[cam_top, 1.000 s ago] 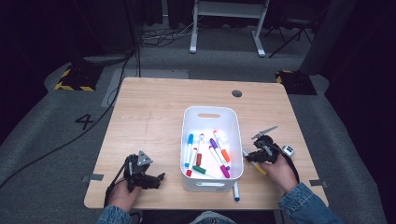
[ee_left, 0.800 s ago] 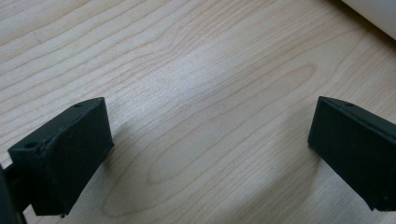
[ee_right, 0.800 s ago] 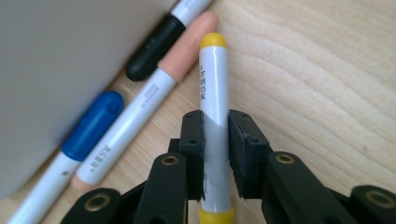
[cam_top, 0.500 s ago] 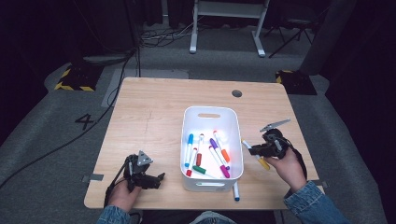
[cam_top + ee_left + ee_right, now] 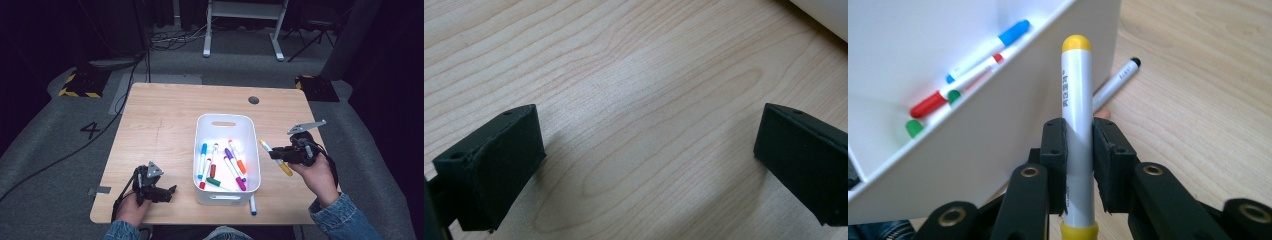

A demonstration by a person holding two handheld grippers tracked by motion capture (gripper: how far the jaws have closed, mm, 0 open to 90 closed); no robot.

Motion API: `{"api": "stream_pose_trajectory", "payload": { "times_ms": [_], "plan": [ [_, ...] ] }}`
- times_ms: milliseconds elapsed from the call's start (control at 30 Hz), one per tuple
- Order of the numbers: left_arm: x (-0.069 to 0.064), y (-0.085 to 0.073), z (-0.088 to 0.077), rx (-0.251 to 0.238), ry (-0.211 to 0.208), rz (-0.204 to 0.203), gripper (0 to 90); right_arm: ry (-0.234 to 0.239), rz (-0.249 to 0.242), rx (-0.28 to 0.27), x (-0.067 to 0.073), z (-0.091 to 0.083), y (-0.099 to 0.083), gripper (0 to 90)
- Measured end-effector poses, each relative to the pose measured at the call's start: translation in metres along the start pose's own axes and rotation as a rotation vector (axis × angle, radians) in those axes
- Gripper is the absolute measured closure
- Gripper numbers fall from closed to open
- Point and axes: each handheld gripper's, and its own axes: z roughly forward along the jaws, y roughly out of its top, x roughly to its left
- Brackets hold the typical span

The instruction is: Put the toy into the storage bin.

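Right tongs (image 5: 278, 154) clamped on a yellow marker (image 5: 1076, 125), held up just beside the white bin (image 5: 250, 142). Left tongs (image 5: 167, 192) rest apart, empty, near the table (image 5: 165, 115) edge. Several markers already binned; one black-tipped marker (image 5: 252, 204) remains outside, it seems.
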Motion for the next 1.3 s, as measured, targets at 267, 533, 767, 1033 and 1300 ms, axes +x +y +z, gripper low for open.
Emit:
{"api": "stream_pose_trajectory", "payload": {
  "times_ms": [267, 533, 767, 1033, 1300],
  "plan": [
    [0.000, 0.000, 0.000, 0.000, 0.000, 0.000, 0.0, 0.033, -0.049, -0.034, 0.019, -0.015, 0.013, 76.8],
    [0.000, 0.000, 0.000, 0.000, 0.000, 0.000, 0.0, 0.058, -0.103, -0.049, 0.039, -0.020, 0.023, 76.8],
    [0.000, 0.000, 0.000, 0.000, 0.000, 0.000, 0.0, 0.088, -0.142, -0.044, 0.055, -0.016, 0.030, 76.8],
    [0.000, 0.000, 0.000, 0.000, 0.000, 0.000, 0.0, 0.124, -0.176, -0.046, 0.073, -0.012, 0.040, 76.9],
    [0.000, 0.000, 0.000, 0.000, 0.000, 0.000, 0.0, 0.169, -0.219, -0.054, 0.092, -0.004, 0.050, 76.8]
  ]
}}
